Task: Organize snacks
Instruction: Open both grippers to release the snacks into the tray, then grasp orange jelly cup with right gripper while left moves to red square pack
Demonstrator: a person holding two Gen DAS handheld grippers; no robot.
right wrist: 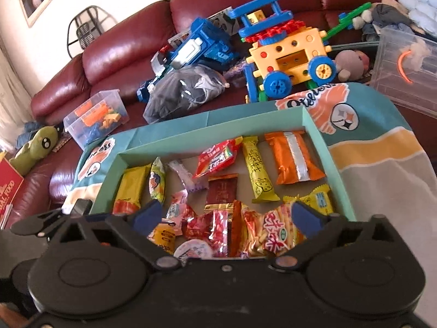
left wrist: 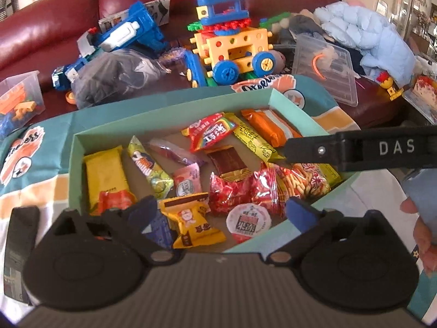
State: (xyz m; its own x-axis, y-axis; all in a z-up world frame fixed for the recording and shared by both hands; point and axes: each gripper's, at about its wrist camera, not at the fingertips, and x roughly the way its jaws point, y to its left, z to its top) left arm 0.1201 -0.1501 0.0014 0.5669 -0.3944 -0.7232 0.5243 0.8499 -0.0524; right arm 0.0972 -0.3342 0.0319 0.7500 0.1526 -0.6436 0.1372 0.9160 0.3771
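Below, both wrist views show a shallow green box point(left wrist: 174, 104) of snacks resting on a teal, orange and white printed cloth point(left wrist: 35, 147).

Left tool point(left wrist: 221, 210): jaws spread wide, nothing between the blue pads; it hovers over the near edge of the box. Just ahead of its fingertips lie a yellow-and-brown wrapped cake point(left wrist: 195, 222) and a round white jelly cup point(left wrist: 249, 222). Ahead and to its left sits a plain yellow packet point(left wrist: 105, 173); farther ahead lie a red rainbow-print candy bag point(left wrist: 210, 132) and an orange foil packet point(left wrist: 269, 125). To its right, a black bar marked "DAS" reaches across the box's right edge, and a person's hand point(left wrist: 422, 229) shows at the frame's right margin.

Right tool point(right wrist: 225, 216): likewise released, jaws fully apart and empty, held above the box's near side. Between and just beyond its fingertips lie red cellophane sweets point(right wrist: 215, 228) and a bag of stick snacks point(right wrist: 273, 239). Ahead stand a long yellow bar point(right wrist: 258, 173), the orange foil packet to that bar's right, and a dark red chocolate wrapper point(right wrist: 221, 191) centrally.

Beyond the box, well ahead of both tools, a dark red leather sofa point(right wrist: 114, 52) carries a yellow-and-blue construction toy vehicle point(right wrist: 289, 54), a blue toy truck point(right wrist: 191, 46), a clear bin of bricks point(right wrist: 95, 114) and a clear lidded container point(right wrist: 404, 68).
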